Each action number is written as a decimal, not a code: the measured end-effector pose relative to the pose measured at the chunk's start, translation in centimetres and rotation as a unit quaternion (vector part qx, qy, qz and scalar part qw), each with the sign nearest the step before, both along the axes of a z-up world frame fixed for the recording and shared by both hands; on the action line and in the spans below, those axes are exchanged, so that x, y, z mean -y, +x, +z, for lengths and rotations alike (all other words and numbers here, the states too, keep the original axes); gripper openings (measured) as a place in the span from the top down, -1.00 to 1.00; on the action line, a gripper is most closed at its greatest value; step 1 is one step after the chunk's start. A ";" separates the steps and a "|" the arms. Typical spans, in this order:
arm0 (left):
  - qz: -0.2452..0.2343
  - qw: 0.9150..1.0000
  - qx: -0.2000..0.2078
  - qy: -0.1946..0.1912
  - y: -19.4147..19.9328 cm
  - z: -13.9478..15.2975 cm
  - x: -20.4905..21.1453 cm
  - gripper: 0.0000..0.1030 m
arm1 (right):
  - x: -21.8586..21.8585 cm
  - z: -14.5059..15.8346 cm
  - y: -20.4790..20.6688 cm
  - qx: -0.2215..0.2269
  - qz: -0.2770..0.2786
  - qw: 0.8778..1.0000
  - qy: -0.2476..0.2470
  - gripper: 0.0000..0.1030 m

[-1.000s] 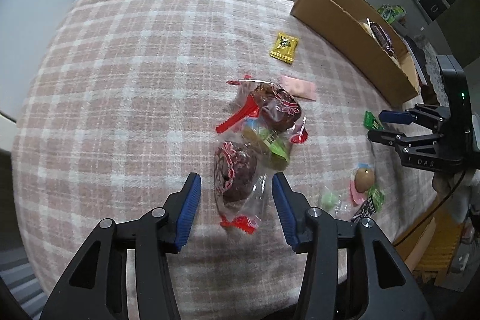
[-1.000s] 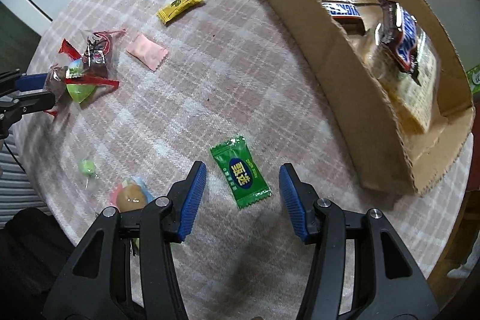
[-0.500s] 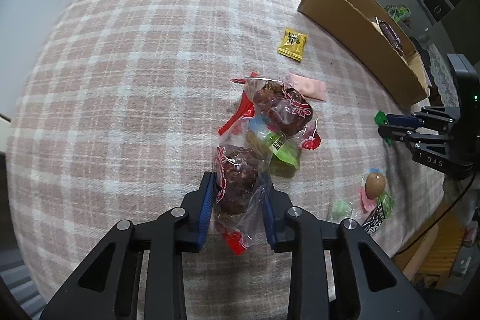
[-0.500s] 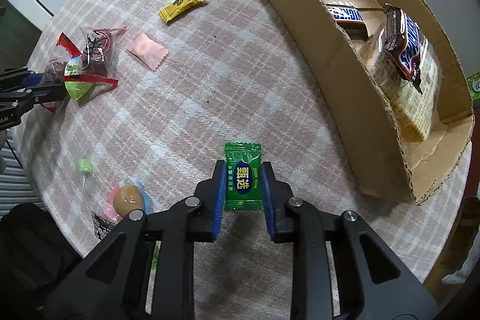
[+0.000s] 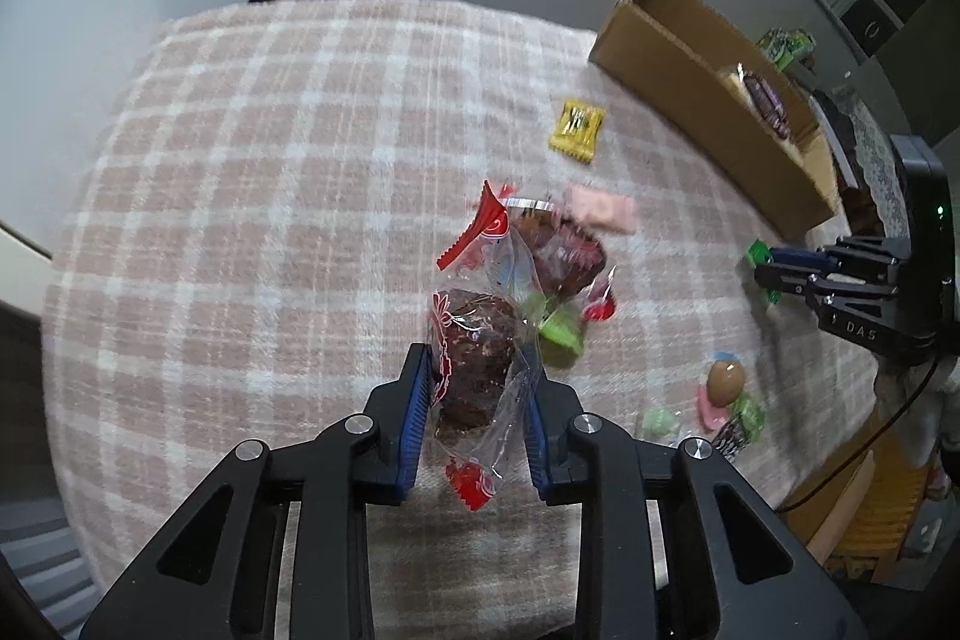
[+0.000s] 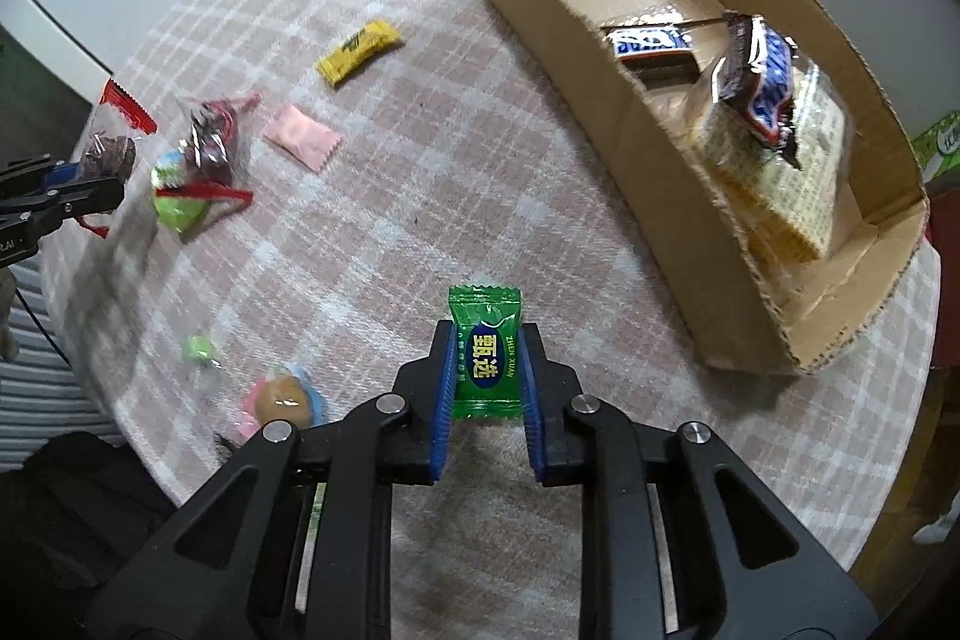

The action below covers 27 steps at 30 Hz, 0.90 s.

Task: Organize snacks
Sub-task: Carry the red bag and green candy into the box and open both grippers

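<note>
Pinching a cake [image 5: 474, 364] in my left gripper [image 5: 474, 418] and a green candy [image 6: 486, 355] in my right gripper [image 6: 486, 400], both short of the box [image 6: 600, 58]; that slippery wrapper might slide out.

Snacks spread over my table, the box along the right edge

In my right wrist view the cardboard box [image 6: 660, 196] runs from top centre to the right edge, with wrapped bars [image 6: 756, 82] inside it on a stack of packets. One candy [image 6: 486, 352] sits bottom centre between my right gripper [image 6: 486, 388] pads. Two small packets [image 6: 359, 51] lie upper left of centre, a cluster of wrapped snacks [image 6: 198, 160] further left, and a few sweets [image 6: 282, 397] at lower left. At the left edge my left gripper [image 6: 90, 187] holds a wrapped cake [image 6: 111, 154].
</note>
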<state>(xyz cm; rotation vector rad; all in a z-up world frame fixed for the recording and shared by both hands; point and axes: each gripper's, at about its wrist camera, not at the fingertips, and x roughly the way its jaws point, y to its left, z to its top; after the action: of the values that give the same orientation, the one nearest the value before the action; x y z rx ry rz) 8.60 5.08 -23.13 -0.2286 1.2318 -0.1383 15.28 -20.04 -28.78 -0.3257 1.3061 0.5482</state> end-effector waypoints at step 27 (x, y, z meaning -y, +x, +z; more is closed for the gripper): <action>-0.101 0.989 0.103 -0.028 12.8 7.7 7.8 0.49 | 5.8 10.5 9.5 0.079 -0.121 0.985 0.090 0.60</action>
<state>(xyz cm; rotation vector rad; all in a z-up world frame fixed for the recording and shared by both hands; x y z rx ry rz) 21.38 -2.75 -15.44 -0.1346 1.0438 -0.3637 24.78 -25.81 -18.27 -0.0566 1.1143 0.4215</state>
